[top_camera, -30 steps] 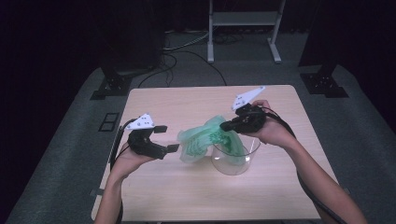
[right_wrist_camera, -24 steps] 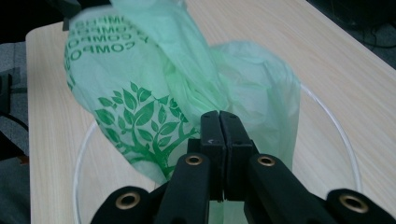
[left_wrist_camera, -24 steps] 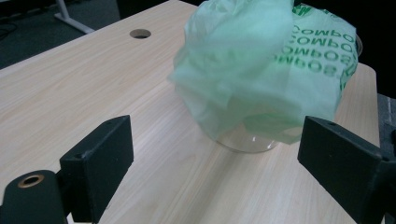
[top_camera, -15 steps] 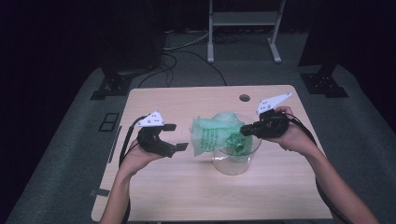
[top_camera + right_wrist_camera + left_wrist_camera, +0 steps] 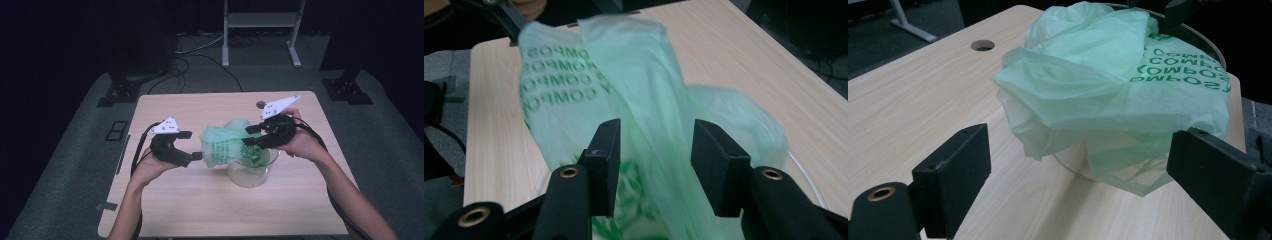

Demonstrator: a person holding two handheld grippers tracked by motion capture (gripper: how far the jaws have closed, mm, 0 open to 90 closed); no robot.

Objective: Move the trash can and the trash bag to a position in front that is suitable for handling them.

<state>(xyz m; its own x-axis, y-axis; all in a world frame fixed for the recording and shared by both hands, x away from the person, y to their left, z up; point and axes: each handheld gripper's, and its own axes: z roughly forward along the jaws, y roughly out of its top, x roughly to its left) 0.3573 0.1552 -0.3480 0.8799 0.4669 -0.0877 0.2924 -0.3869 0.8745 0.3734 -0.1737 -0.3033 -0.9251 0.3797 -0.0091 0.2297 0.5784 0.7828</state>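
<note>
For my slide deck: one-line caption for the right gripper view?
Right gripper, jaws just opened, straddles a fold of green compostable bag over the wooden table.

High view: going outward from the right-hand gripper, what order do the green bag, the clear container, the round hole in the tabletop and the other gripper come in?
1. green compost bag: between the right gripper's jaws.
2. clear container: just below that gripper.
3. round hole: behind it, toward the table's far edge; too close to the container to rank surely.
4. left gripper: across the bag, at left.
</note>
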